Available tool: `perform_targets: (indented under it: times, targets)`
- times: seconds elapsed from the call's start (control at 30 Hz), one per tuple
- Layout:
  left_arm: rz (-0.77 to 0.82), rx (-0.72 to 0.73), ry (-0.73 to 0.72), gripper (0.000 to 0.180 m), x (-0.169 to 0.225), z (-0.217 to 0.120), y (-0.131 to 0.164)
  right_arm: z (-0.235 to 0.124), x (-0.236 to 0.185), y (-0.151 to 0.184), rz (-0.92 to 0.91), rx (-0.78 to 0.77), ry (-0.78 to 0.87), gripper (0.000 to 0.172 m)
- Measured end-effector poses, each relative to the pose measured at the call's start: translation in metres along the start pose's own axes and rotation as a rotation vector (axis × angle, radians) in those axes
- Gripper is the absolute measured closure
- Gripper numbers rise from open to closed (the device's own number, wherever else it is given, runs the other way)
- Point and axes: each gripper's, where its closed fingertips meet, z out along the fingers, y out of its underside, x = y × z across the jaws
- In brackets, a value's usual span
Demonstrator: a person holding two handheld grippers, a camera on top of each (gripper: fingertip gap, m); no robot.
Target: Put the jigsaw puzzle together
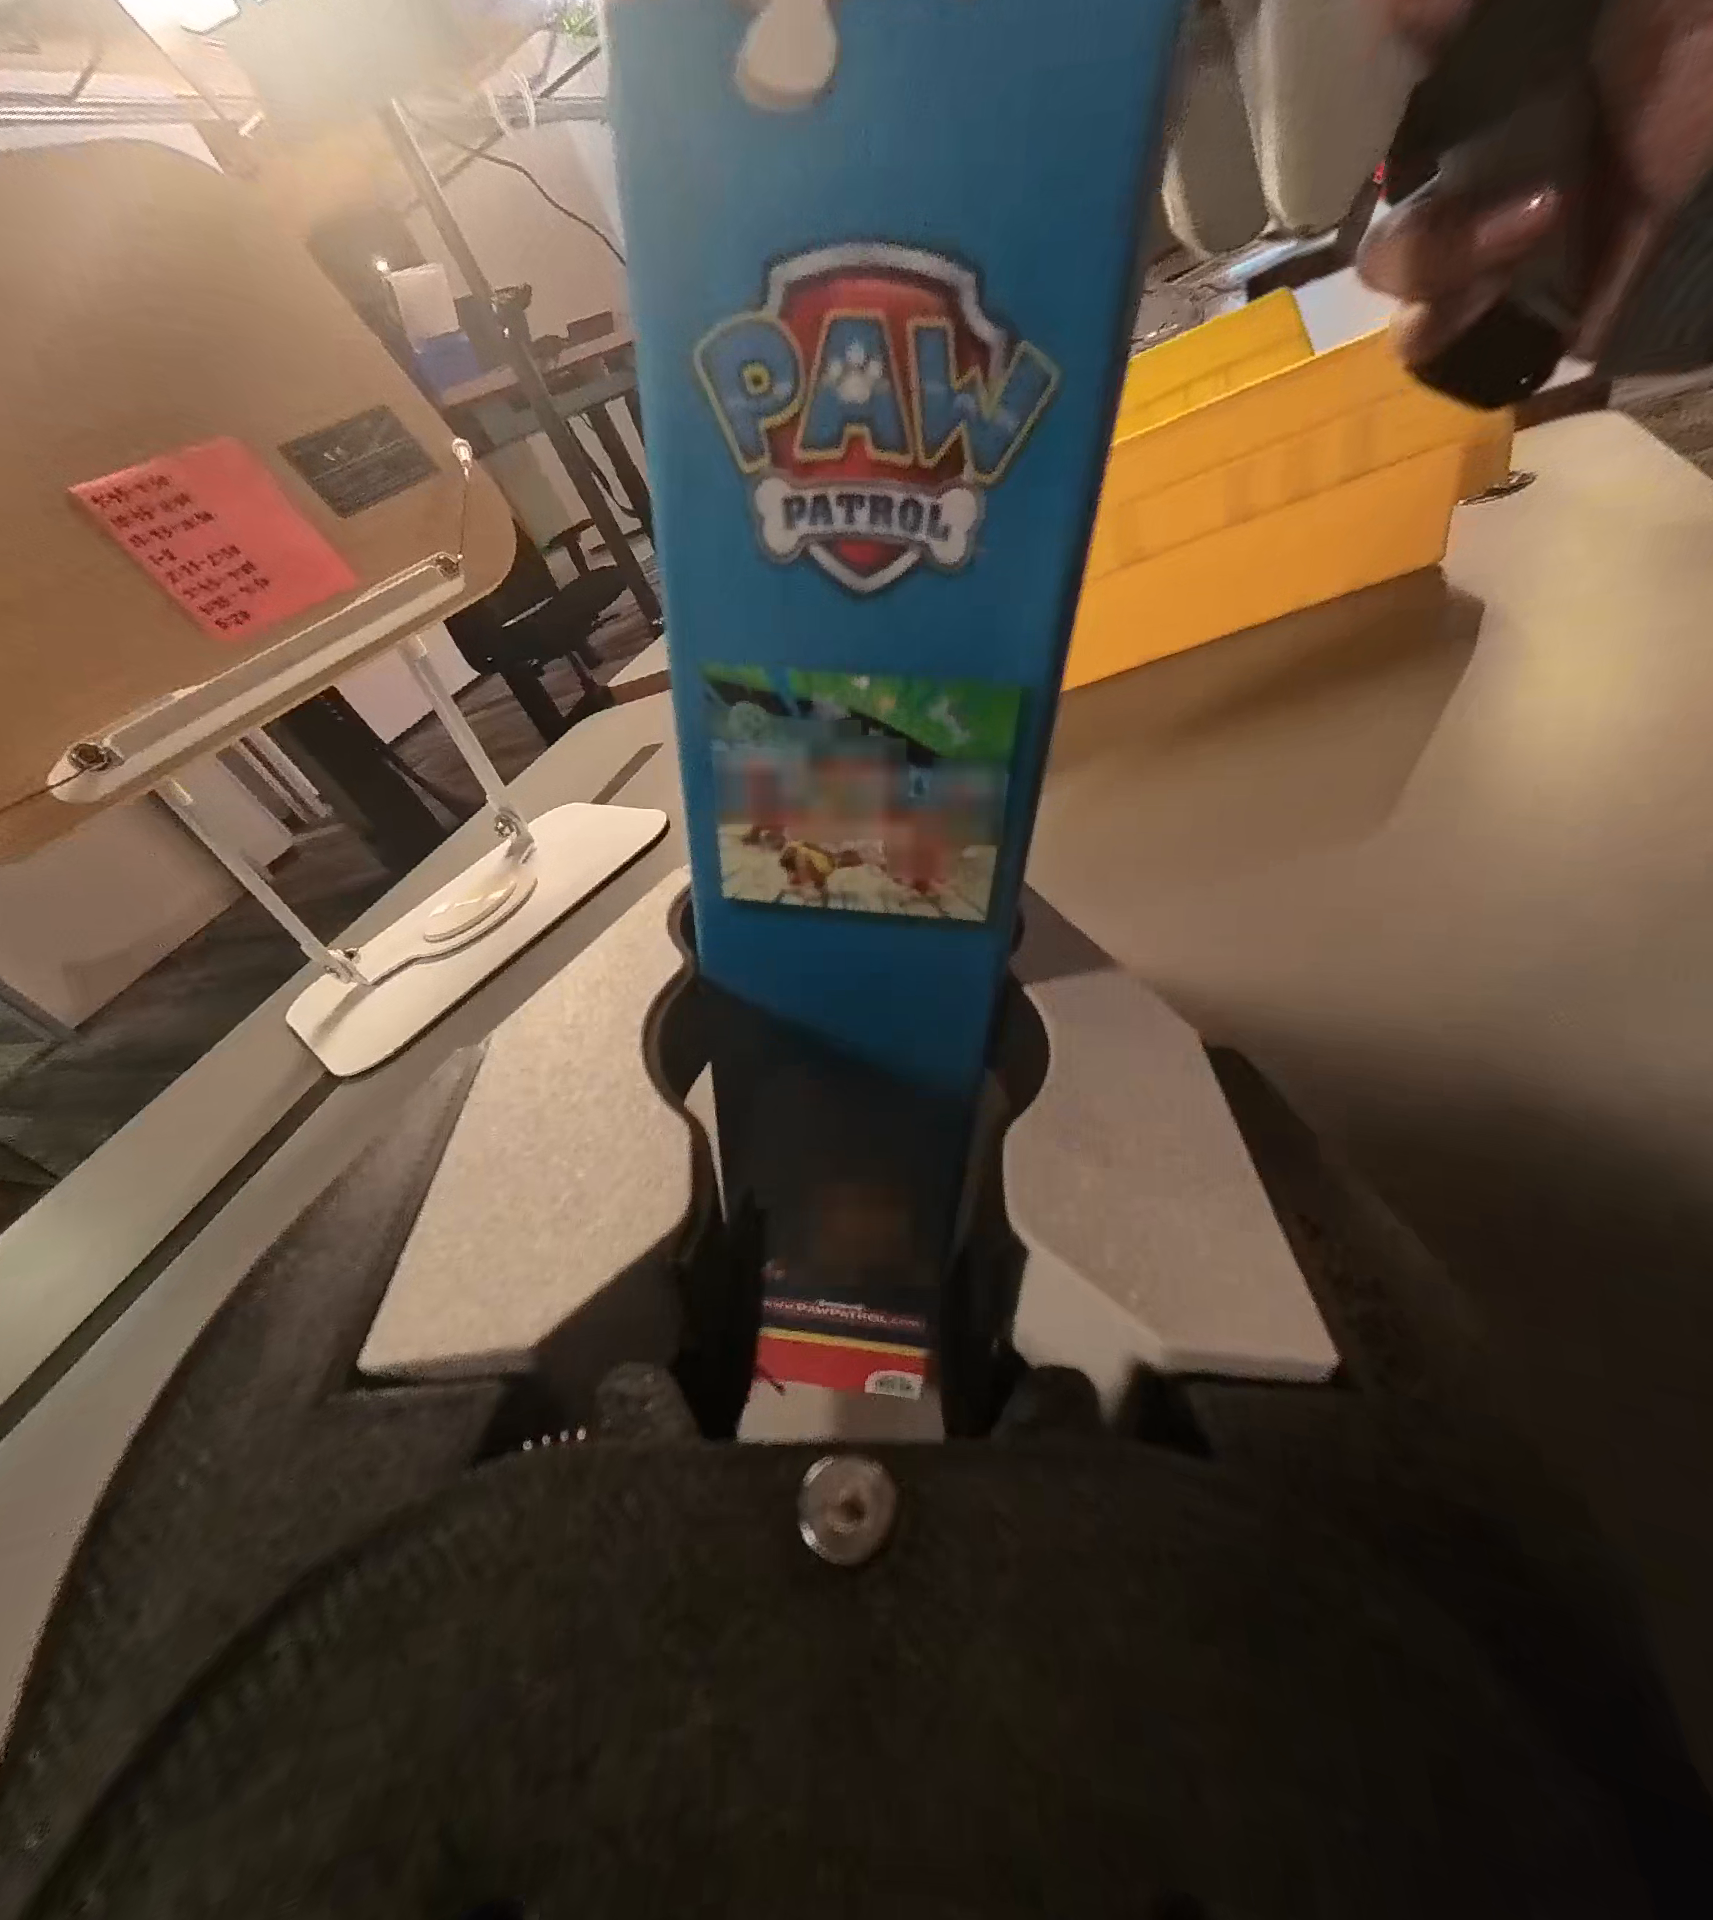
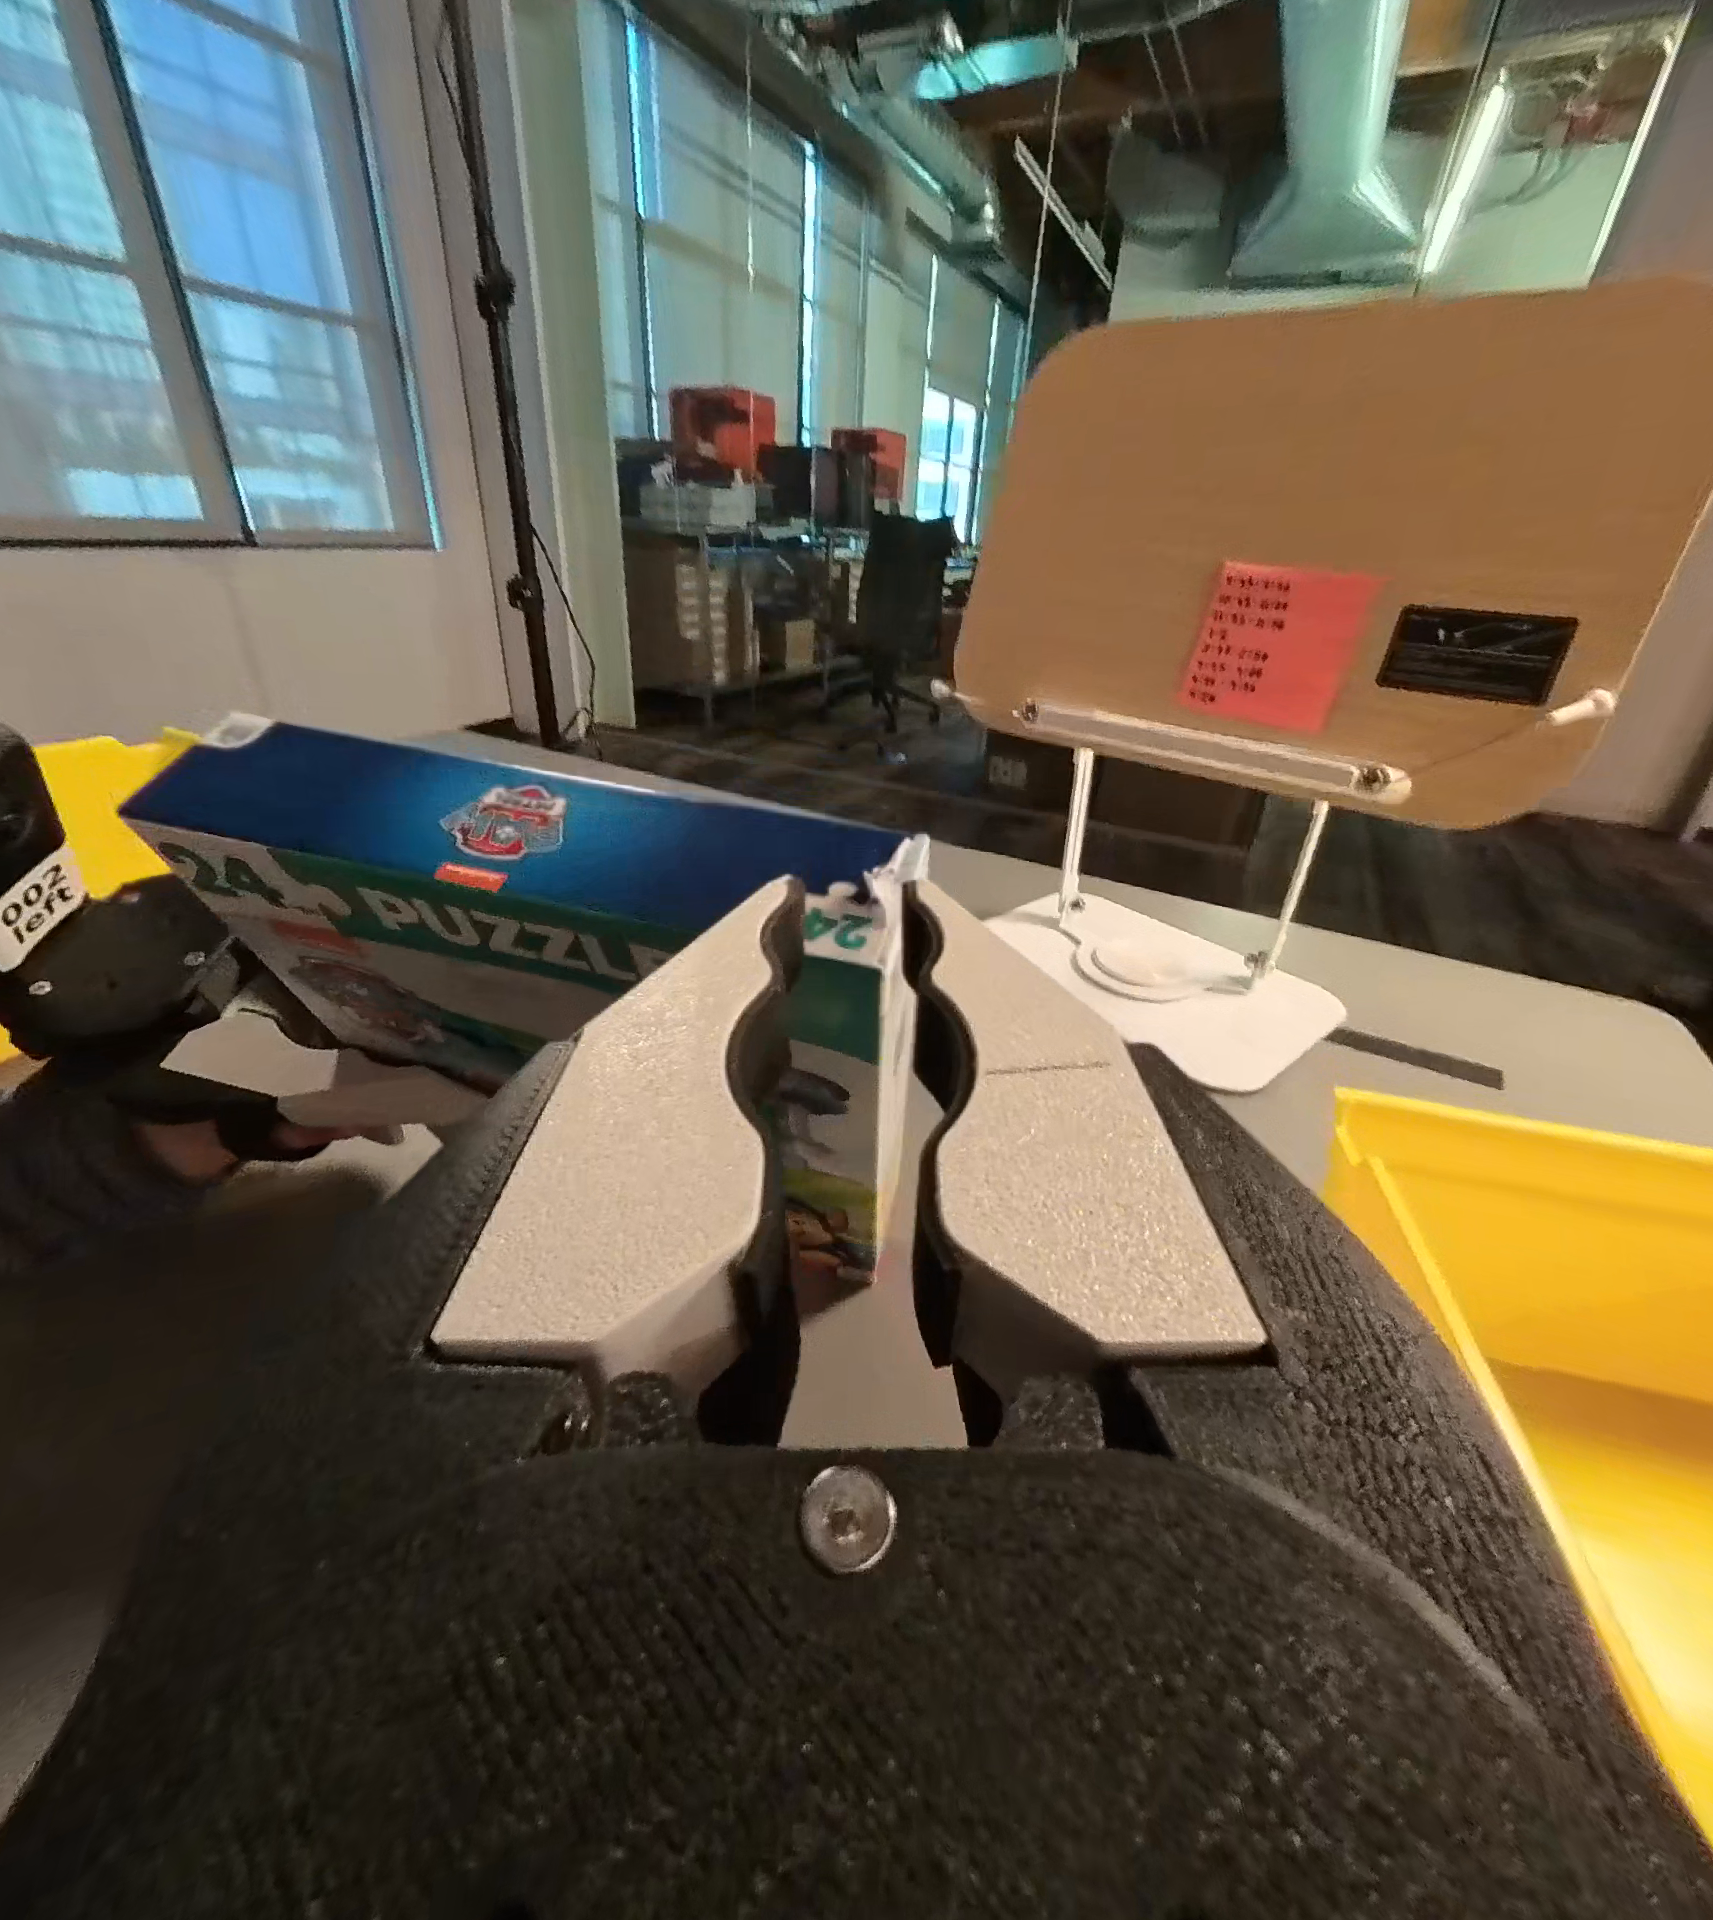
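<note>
- The box (image 1: 847, 582), long and blue, is held above the tabletop (image 1: 1454, 831) by both tongs, its long axis running away from the left tongs (image 1: 847, 987), clenched on its near end.
- Right tongs (image 2: 847, 1039) pinch a flap at the box's (image 2: 478, 821) other end.
- Yellow bins (image 2: 1558, 1299) crowd the right; a stand (image 2: 1351, 540) sits far.
- Only the right view shows windows (image 2: 156, 312).

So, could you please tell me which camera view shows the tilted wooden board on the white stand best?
The right wrist view: the tilted wooden board appears whole, with its white stand on the grey table. The left wrist view shows the board cut off at the frame's left edge and washed out by glare, beside the blue puzzle box.
</note>
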Motion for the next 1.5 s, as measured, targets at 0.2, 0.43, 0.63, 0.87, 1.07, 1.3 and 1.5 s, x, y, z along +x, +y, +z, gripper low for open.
perform_targets:
  times: [0.2,0.43,0.63,0.87,1.07,1.3,1.5]
  targets:
    - [0.001,-0.022,0.003,0.129,0.001,0.001,0.006,0.003,-0.005,0.006,0.050,-0.070,-0.040,0.141]
    - [-0.082,0.062,0.044,0.116,0.010,0.004,-0.011,0.015,-0.019,0.014,0.184,-0.083,-0.134,0.116]
    - [-0.023,0.122,0.013,0.113,0.017,0.001,-0.037,0.018,-0.032,0.019,0.178,-0.129,-0.182,0.115]
    - [0.160,0.056,-0.060,0.131,0.016,0.000,-0.032,0.016,-0.028,0.020,0.080,-0.153,-0.105,0.120]
    - [0.457,-0.075,-0.141,0.131,0.017,0.004,-0.007,0.007,-0.023,0.031,-0.013,-0.271,-0.079,0.131]
    - [0.672,-0.145,-0.129,0.131,0.028,0.011,0.010,0.000,-0.028,0.068,-0.104,-0.428,-0.166,0.113]
    - [0.784,-0.170,-0.109,0.131,0.036,0.017,0.022,-0.018,-0.065,0.099,-0.311,-0.533,-0.389,0.114]
